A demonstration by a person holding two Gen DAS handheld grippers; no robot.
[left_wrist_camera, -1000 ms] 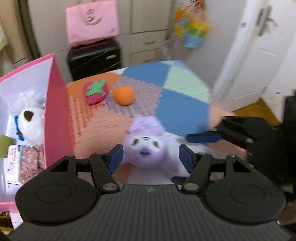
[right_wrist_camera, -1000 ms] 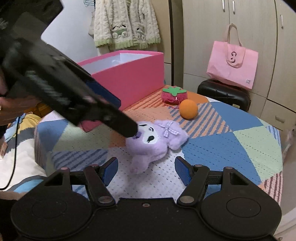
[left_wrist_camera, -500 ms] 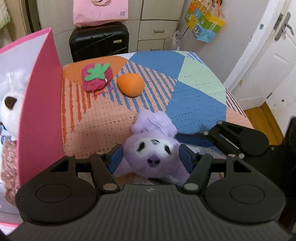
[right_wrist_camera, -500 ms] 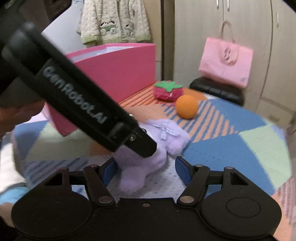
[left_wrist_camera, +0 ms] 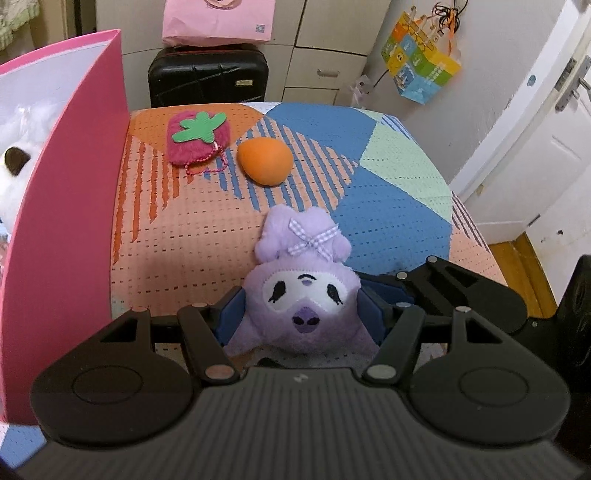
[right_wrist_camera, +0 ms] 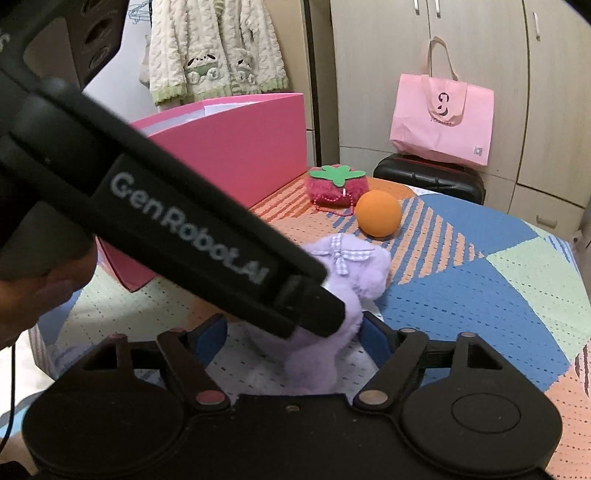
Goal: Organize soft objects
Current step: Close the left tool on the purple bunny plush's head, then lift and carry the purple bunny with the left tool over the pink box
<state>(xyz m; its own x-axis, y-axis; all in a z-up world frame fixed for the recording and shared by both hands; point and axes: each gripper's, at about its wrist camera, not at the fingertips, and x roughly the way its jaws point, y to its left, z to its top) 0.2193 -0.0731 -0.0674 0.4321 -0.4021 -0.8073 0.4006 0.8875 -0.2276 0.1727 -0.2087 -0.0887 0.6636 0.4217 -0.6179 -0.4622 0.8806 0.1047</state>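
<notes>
A purple plush toy [left_wrist_camera: 303, 295] with a checked bow lies on the patchwork table. My left gripper [left_wrist_camera: 301, 314] is open with its blue pads on either side of the plush's head. My right gripper [right_wrist_camera: 291, 332] is open around the plush's body [right_wrist_camera: 325, 354] from the other side; it also shows in the left wrist view [left_wrist_camera: 458, 291]. A red strawberry pouch [left_wrist_camera: 197, 138] and an orange ball [left_wrist_camera: 265, 160] lie farther back. A pink box [left_wrist_camera: 70, 206] at the left holds a white plush [left_wrist_camera: 16, 173].
A black suitcase [left_wrist_camera: 207, 79] with a pink bag [left_wrist_camera: 218, 20] on it stands behind the table [left_wrist_camera: 388, 192]. A white door [left_wrist_camera: 546, 147] is at the right. The left gripper's black body [right_wrist_camera: 166, 206] crosses the right wrist view. Wardrobe doors [right_wrist_camera: 480, 55] stand behind.
Both grippers have moved in on the purple plush, which now sits between both pairs of open jaws. The plush has not been lifted.
</notes>
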